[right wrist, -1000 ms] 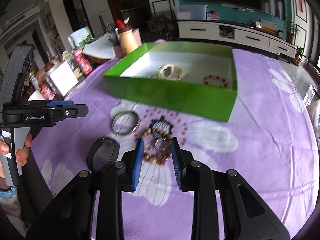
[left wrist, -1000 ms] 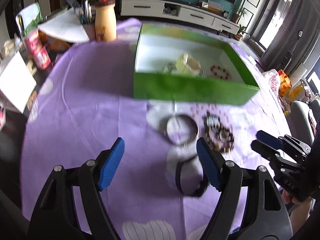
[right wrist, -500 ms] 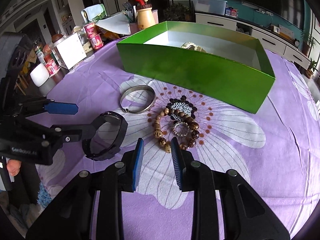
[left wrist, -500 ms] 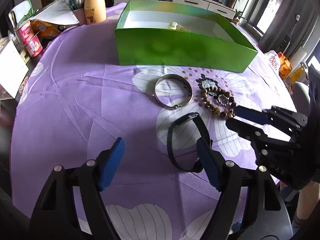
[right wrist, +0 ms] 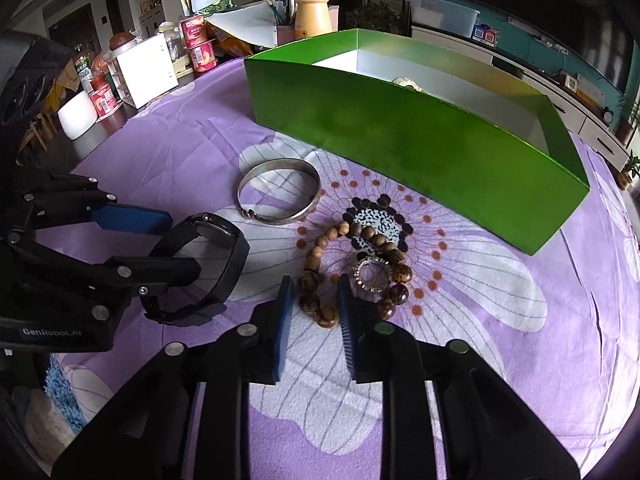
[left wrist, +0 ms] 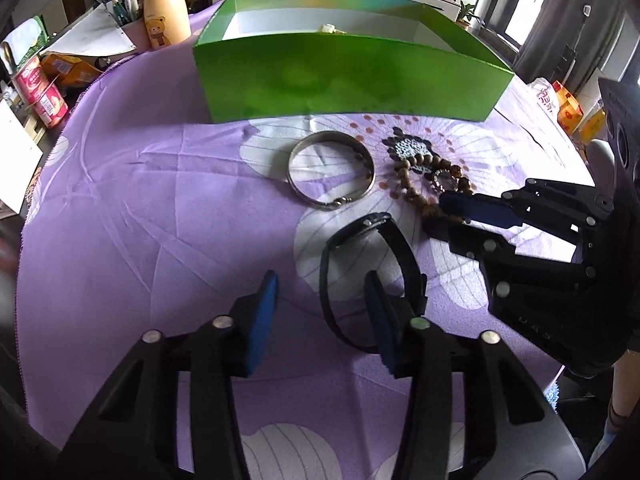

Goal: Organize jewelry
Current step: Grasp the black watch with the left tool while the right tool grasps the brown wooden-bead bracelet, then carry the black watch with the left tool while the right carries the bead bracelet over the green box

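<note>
Pickup step: the left tool (left wrist: 320, 312), jaws just narrowing, straddles one side of the black band watch (left wrist: 372, 276); the right tool (right wrist: 314, 312), also narrowing, brackets the brown wooden bead bracelet (right wrist: 320, 280), unclamped. Both lie mid-counter before the green cardboard box (right wrist: 420, 148). Next: clamp, lift.

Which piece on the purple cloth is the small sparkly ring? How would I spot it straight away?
Start at the green box and come toward the camera, past the flower's printed dark centre, to the wooden bead bracelet. The sparkly ring sits inside that loop of beads. It is the smallest piece, studded all round, unlike the plain silver bangle and the black watch.
</note>
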Action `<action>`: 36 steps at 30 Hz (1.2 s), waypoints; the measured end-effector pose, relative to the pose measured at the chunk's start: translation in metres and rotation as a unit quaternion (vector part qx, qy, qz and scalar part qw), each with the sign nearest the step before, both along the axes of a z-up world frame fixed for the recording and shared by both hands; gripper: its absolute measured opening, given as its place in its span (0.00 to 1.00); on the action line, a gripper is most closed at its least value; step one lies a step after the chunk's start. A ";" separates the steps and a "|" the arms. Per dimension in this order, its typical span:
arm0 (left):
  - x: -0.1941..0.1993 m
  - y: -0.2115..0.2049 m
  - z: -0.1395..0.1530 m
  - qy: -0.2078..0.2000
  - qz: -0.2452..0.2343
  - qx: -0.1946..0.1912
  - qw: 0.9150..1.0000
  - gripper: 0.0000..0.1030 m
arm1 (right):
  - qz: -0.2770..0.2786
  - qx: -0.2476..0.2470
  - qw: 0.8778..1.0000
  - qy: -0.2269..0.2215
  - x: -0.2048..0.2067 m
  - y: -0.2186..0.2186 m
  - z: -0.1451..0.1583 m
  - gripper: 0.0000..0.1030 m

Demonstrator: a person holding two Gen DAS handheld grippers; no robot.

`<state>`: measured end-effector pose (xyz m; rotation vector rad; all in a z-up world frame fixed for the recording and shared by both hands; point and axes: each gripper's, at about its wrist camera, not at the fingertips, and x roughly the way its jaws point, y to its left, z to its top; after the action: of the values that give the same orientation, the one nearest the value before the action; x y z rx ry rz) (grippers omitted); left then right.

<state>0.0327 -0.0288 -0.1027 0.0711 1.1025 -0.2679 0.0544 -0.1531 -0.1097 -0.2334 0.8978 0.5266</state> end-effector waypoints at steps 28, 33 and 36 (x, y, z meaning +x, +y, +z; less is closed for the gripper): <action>0.000 0.008 0.018 -0.035 0.012 -0.032 0.999 0.04 | -0.112 0.237 0.965 0.008 0.002 -0.081 0.050 0.10; -0.002 0.015 0.031 -0.045 0.019 -0.043 0.998 0.04 | -0.114 0.254 0.961 0.003 -0.008 -0.086 0.057 0.10; -0.004 0.019 0.040 -0.052 0.024 -0.048 0.997 0.04 | -0.119 0.261 0.958 0.003 -0.012 -0.090 0.060 0.10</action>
<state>0.0290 -0.0100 -0.0630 -0.0266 0.9858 -0.2715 0.0422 -0.2429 -0.0500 0.3526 0.7505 0.5210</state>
